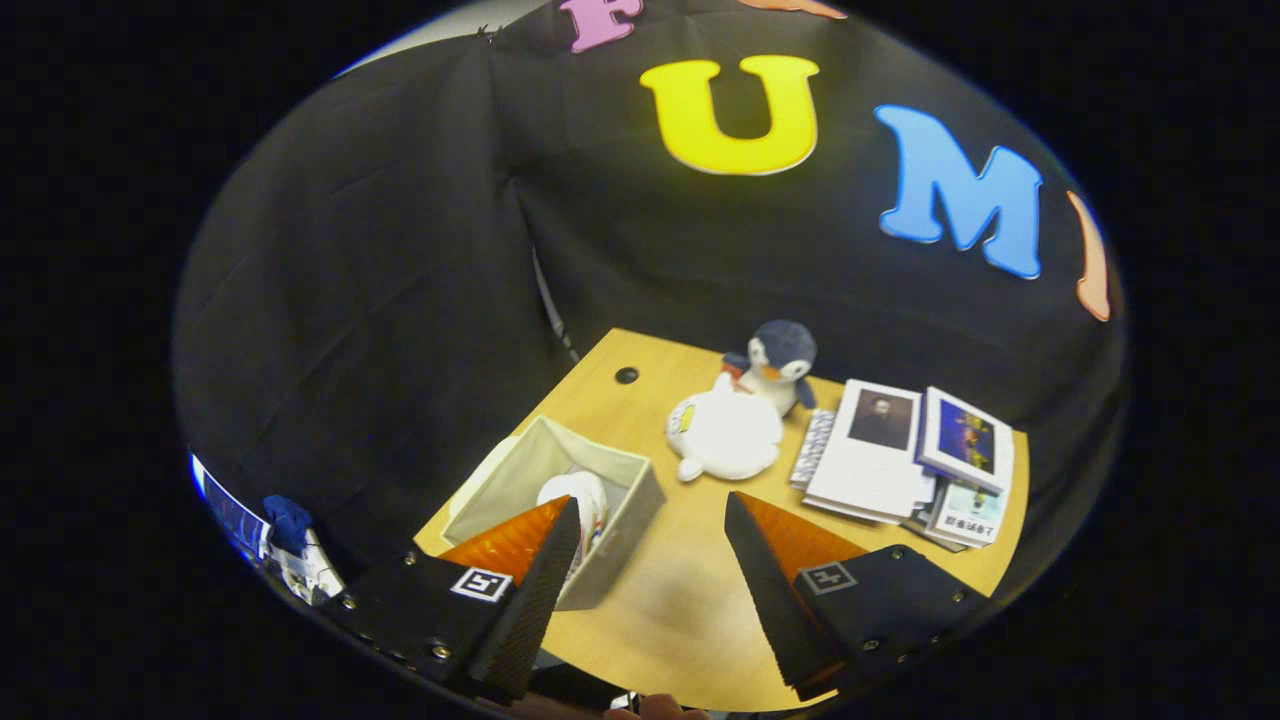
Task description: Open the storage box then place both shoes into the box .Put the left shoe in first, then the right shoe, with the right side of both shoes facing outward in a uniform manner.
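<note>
Wide apart and holding nothing, the gripper hangs high over the wooden table. Just beyond its left finger sits the open box with a white shoe inside. Farther off lie books, a white plush toy and a penguin toy.

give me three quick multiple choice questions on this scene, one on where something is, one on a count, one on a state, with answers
1. Where is the penguin toy?
A. inside the storage box
B. behind the white plush, beside the books
C. between the fingers

2. How many plush toys are on the table?
A. one
B. two
C. four

3. How is the gripper?
A. open, holding nothing
B. shut on a shoe
C. shut on a book

Answers: 1 B, it stands past the plush, left of the books. 2 B, penguin and white plush. 3 A, fingers apart over bare table, with a shoe lying in the open storage box.
</note>
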A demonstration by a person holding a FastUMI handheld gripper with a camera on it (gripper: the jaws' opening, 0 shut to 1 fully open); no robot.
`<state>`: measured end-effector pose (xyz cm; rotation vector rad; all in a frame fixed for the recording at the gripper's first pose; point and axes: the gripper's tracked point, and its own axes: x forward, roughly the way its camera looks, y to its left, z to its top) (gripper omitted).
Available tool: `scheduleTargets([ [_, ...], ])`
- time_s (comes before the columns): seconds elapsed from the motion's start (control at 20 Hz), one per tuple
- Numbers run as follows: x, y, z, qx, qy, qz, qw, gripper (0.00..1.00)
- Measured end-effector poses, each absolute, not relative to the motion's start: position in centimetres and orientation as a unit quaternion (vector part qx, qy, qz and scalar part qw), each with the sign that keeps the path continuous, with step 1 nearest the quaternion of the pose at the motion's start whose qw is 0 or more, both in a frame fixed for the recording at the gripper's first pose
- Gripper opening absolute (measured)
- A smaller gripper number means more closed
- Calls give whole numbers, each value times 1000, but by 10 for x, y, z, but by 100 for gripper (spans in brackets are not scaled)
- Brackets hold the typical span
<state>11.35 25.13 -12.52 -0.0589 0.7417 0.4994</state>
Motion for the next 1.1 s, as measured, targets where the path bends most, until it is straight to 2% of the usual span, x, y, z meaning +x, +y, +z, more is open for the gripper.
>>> scheduleTargets([
  [0.2, 105, 180, -89, -35, 272, 156, 949, 89],
  [0.5, 76, 107, -43, 29, 142, 69, 987, 89],
  [0.85, 16, 67, 18, 35, 19, 26, 999, 89],
  [1.1, -4, 64, 26, 22, -6, 31, 999, 89],
])
